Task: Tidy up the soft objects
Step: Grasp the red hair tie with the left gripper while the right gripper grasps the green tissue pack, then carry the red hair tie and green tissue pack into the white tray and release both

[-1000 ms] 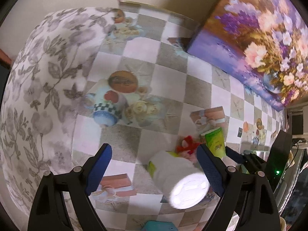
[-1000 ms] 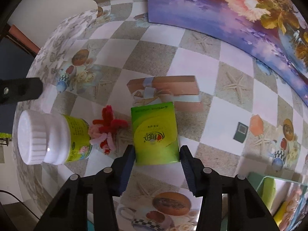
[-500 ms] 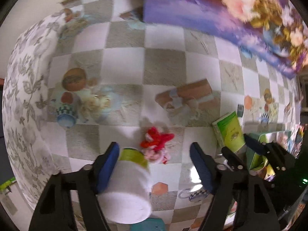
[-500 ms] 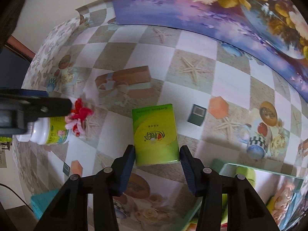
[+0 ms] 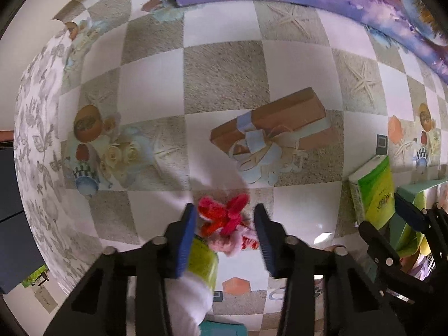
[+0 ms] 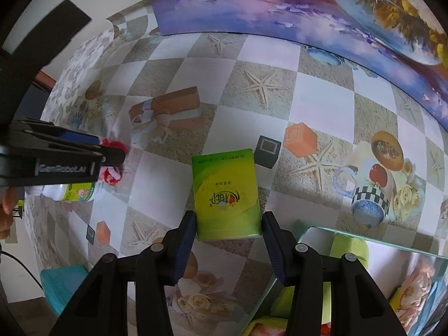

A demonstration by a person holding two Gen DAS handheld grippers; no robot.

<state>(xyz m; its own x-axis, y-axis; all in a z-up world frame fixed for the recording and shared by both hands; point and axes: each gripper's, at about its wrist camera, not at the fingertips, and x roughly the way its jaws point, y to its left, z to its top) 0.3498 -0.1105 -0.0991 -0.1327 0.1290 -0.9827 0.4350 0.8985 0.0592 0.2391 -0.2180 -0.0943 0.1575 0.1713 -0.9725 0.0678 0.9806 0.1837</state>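
**Left jaws closing around fuzzy flower; right jaws holding green tissue pack**

Landmark: the green plastic-wrapped tissue pack (image 6: 225,193), a soft rectangular packet with yellow-green print, seen above the table (image 6: 322,95), which is covered in a checkered cloth printed with starfish, cups and parcels.

Right gripper (image 6: 228,231): points steeply down. Its blue-padded jaws sit against the two long sides of the tissue pack at its near end; the pack is gripped between them.

Left gripper (image 5: 224,224): also points steeply down, to the left of the tissue pack. A red and pink fuzzy pipe-cleaner flower (image 5: 224,219) lies between its jaws. The jaws have just been closing; a gap shows between the right pad and the flower, so they are not yet pressing on it and count as parted. Whether the left pad touches the fuzz I cannot tell.

A white plastic bottle with a yellow-green label (image 6: 75,191) lies on its side just beside the flower, further left of the tissue pack; in the left wrist view it passes under the left jaw.

A teal-rimmed bin (image 6: 372,242) with soft yellow-green and pink items inside stands just right of the tissue pack. A purple floral painting (image 6: 280,8) leans behind the pack, at the far edge of the table.
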